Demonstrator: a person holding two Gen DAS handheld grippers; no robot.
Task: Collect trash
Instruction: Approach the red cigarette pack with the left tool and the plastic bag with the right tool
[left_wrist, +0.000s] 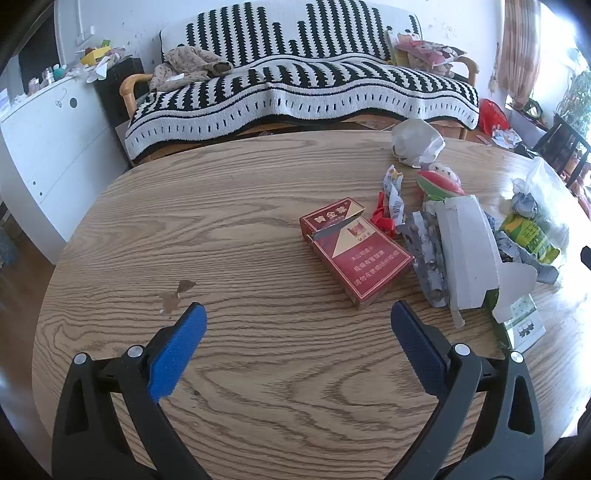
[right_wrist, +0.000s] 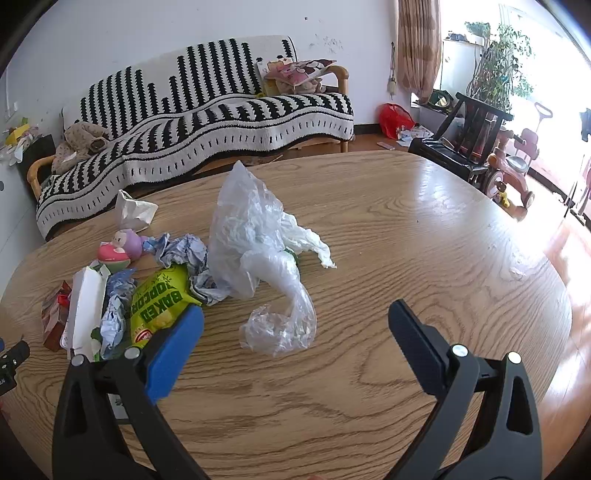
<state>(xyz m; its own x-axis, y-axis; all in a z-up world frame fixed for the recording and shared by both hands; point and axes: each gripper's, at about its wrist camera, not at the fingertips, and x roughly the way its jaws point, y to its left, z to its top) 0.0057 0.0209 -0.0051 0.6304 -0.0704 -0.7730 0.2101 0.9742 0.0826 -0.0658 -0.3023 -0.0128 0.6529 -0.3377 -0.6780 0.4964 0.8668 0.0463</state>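
A red cigarette pack with gold lettering lies on the wood-grain counter, the popcorn bag is yellow-green, the tongs' pads blue, the sofa throw black-and-white striped.

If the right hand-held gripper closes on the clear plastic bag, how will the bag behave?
The clear plastic bag is thin and crumpled, so it will probably collapse between the fingers and hang limp. It looks very light. Its lower edge seems to touch the popcorn packet, which might shift with it.
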